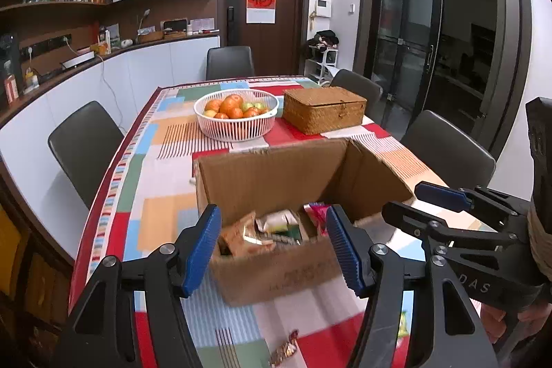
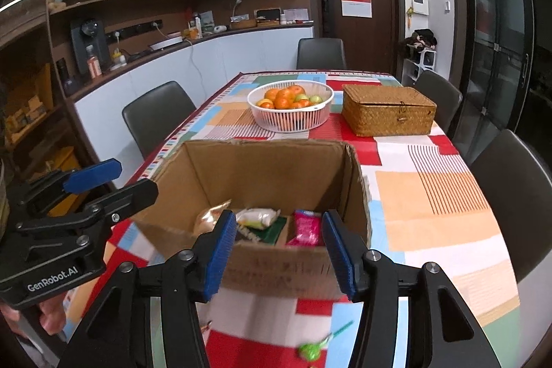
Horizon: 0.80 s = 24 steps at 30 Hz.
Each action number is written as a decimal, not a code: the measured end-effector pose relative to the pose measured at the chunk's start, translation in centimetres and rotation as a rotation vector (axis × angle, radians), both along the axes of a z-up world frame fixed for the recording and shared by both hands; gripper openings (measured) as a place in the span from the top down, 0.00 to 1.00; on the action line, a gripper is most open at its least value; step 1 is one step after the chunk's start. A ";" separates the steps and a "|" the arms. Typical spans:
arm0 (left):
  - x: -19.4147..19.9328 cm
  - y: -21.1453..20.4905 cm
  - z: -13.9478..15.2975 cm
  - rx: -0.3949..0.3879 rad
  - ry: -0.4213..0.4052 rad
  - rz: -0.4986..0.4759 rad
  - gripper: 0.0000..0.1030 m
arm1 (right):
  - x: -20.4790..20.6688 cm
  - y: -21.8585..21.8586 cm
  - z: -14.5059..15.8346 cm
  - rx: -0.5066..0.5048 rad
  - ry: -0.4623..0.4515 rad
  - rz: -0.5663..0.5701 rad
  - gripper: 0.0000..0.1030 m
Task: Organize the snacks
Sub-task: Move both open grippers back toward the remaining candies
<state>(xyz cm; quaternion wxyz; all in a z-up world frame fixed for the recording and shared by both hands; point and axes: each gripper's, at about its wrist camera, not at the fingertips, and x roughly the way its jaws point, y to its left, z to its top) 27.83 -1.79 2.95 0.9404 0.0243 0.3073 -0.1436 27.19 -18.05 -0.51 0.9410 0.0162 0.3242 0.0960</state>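
On the patchwork-clothed worktop (image 1: 162, 168), the left claw (image 1: 274, 250) is hovering apart and empty before the open brown cardboard box (image 1: 276, 181) already holding packaged snacks (image 2: 305, 228), while the right claw (image 2: 279, 252), also parted and empty, is flanking it, seemingly seeking loose sweets.

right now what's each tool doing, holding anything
Left tool: open, holding nothing, cardboard box beyond it.
Right tool: open, holding nothing.
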 end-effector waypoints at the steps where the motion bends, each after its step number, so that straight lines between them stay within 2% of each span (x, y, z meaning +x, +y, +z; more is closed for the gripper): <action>1: -0.4 0.1 -0.1 0.002 0.002 0.002 0.39 | -0.4 0.0 -0.1 0.002 0.002 -0.002 0.48; 7: -2.6 0.2 -1.5 0.020 0.038 0.007 0.39 | -2.6 -0.1 -1.2 0.007 0.034 -0.019 0.48; 24: -5.8 0.0 -8.9 0.052 0.224 0.004 0.40 | -5.8 -1.0 -7.8 -0.044 0.200 -0.047 0.48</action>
